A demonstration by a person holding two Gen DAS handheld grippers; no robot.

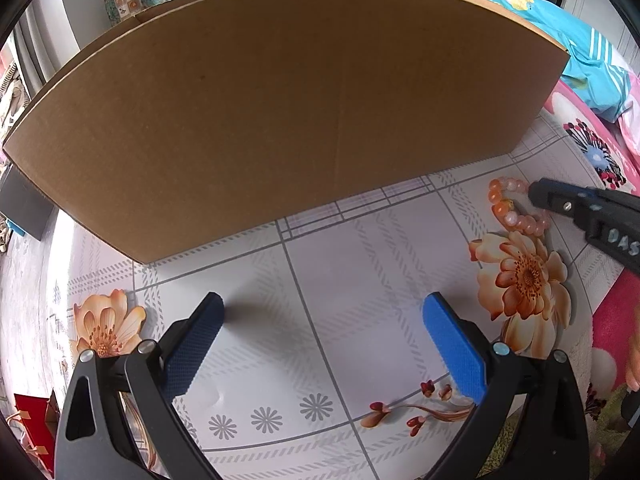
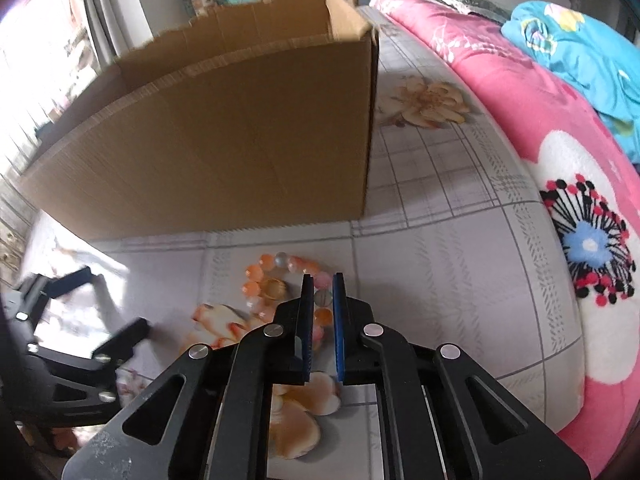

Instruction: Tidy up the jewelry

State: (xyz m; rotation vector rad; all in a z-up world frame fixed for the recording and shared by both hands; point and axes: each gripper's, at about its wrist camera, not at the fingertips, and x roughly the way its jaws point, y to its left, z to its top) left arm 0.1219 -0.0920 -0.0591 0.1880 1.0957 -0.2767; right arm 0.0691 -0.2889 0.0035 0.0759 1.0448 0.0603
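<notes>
Your right gripper [image 2: 322, 280] points steeply down at the table, its two blue-padded jaws drawn in to a narrow gap. The bead bracelet [image 2: 280, 284] lies on the tablecloth [image 2: 440, 264] directly under and ahead of the fingertips: beads on the near right side of the loop sit in the gap between the pads, which appear to press on them, while the rest of the loop spreads out to the left of the jaws. A small amber ring-like piece [image 2: 275, 289] lies inside the loop, just left of the jaws. From your left wrist view, the right gripper's tip meets the bracelet [image 1: 516, 208] on its right side, just beyond a printed orange flower [image 1: 524, 276]. Your left gripper [image 1: 323, 312] stands wide open, with nothing between its pads, over bare tablecloth well to the left of the bracelet. The cardboard box [image 2: 224, 152] stands open-topped beyond both grippers, the bracelet near its front wall. A pink floral blanket [image 2: 540, 128] borders the table on the right.
</notes>
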